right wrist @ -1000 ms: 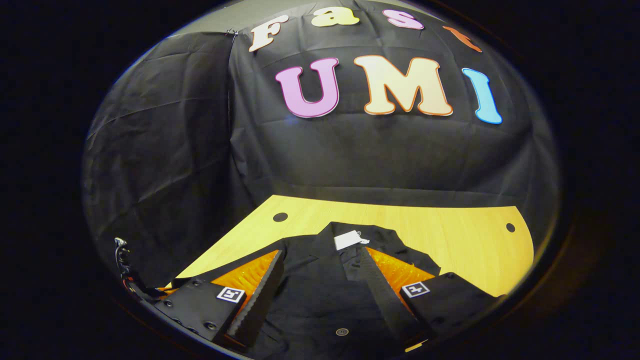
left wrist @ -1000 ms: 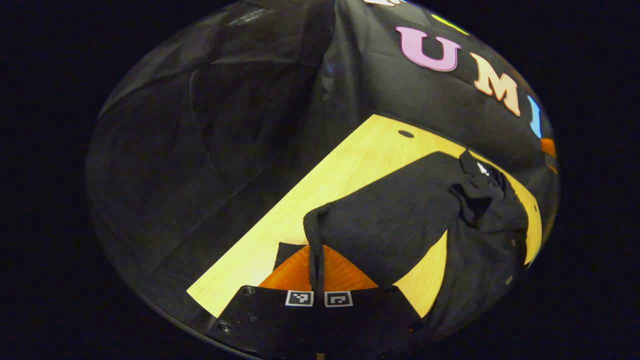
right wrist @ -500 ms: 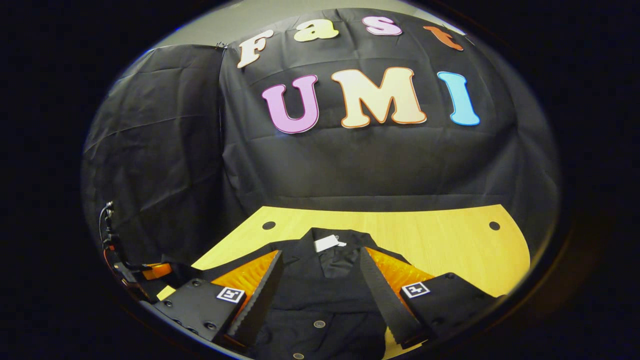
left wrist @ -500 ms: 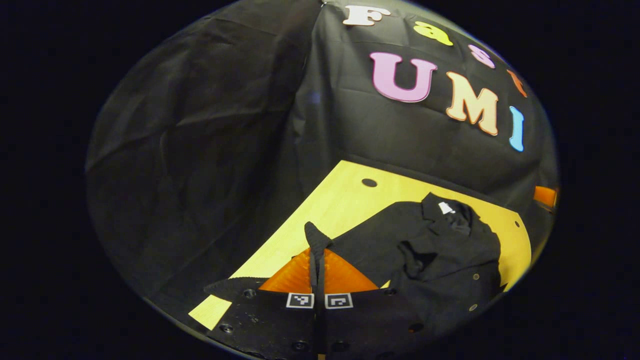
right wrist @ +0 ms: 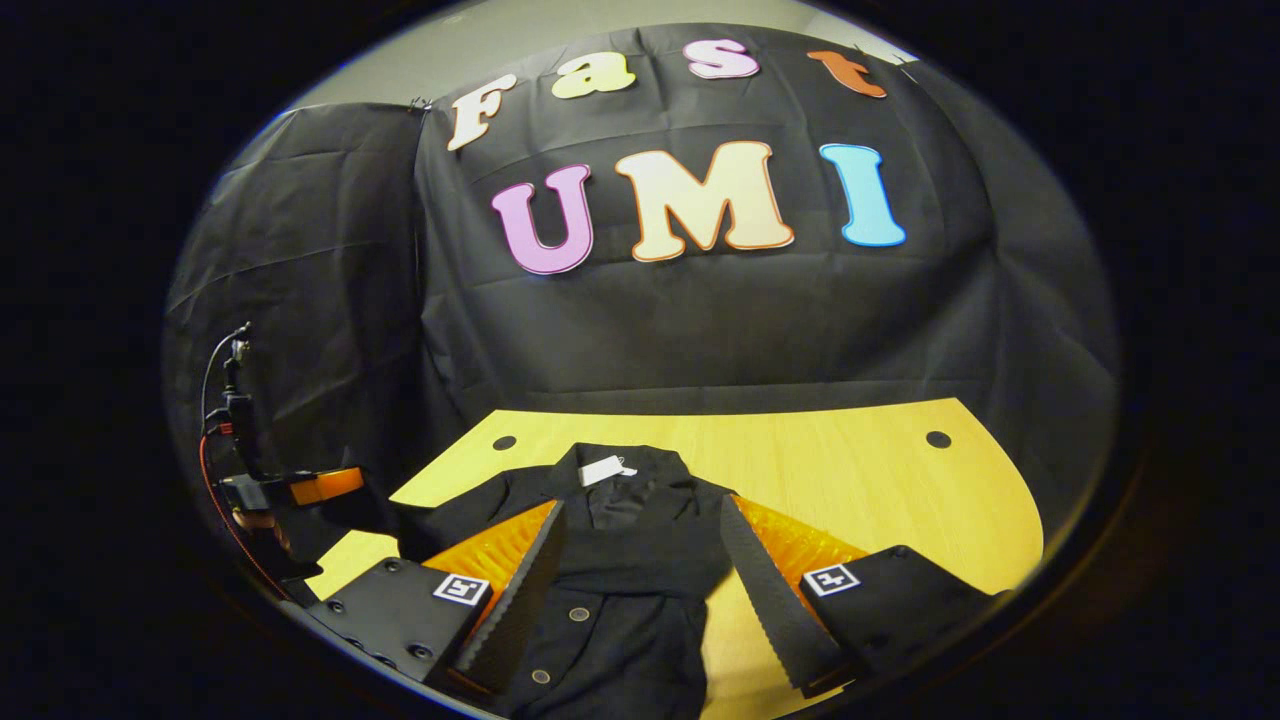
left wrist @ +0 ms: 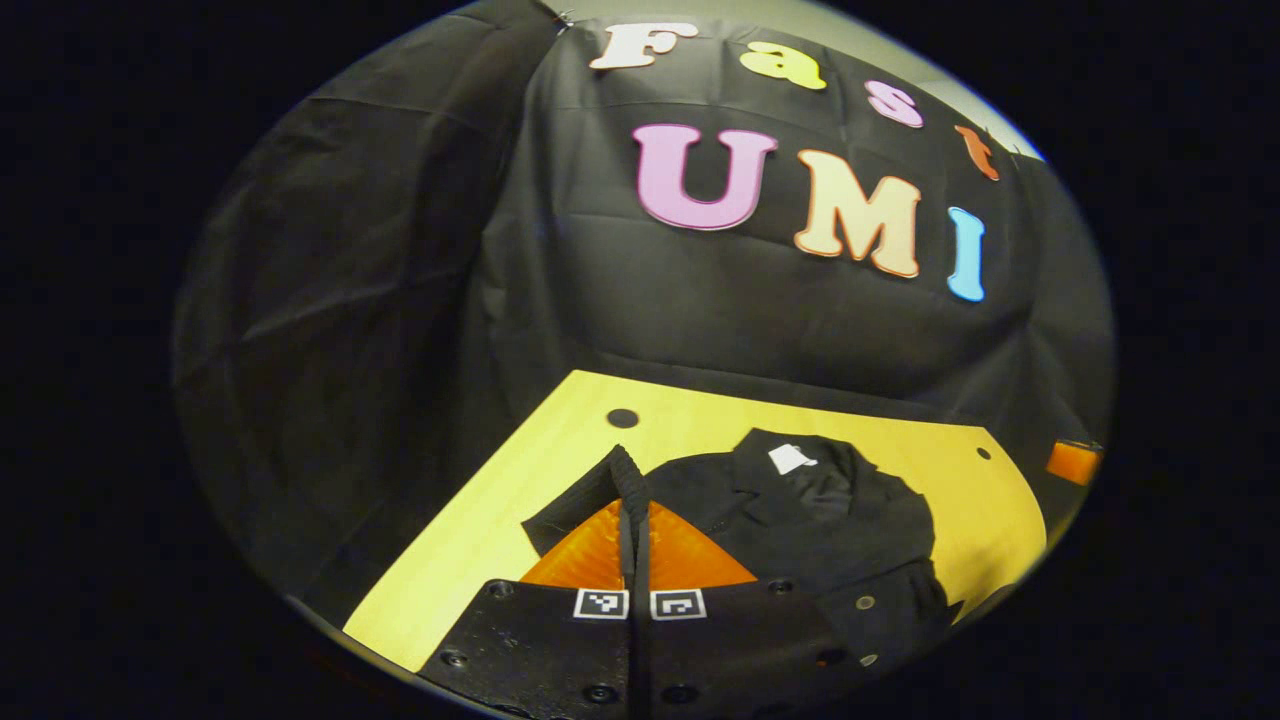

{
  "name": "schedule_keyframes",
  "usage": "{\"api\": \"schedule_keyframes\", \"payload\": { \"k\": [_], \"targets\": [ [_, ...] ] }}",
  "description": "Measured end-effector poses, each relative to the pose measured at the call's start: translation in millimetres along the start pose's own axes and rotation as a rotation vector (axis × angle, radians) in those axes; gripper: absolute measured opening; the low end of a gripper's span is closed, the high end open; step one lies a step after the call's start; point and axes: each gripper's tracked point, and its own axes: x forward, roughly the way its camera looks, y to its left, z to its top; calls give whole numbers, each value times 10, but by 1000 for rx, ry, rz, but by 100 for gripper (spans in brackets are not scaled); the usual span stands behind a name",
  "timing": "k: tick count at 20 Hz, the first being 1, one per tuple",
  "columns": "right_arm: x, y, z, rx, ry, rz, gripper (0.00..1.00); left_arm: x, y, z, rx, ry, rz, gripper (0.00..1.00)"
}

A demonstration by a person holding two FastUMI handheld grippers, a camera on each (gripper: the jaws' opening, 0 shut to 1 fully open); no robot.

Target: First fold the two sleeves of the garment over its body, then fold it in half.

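Sleeve pinched in closed left gripper; garment beneath wide-open, empty right gripper

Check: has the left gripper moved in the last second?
Yes. In the right gripper view the left gripper, holding the sleeve, has risen beside the table edge; earlier only its top showed, lower down.

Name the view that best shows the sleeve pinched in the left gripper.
The left gripper view: the sleeve runs up between the shut fingers of the left gripper. The right gripper view shows that sleeve only at the edge, stretched toward the left gripper.
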Motion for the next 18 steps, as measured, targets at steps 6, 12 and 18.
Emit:
{"api": "schedule_keyframes", "payload": {
  "k": [6, 12, 18],
  "targets": [
    [-296, -494, -173, 50, -1, -67, 98, 226, -941, 34, 61, 24, -144, 0],
    [-556, -940, -417, 114, 15, -140, 98, 418, -1783, -66, 150, 62, -254, 0],
    [-730, -1229, -594, 139, 38, -188, 98, 599, -2452, -284, 217, 121, -314, 0]
  ]
}}
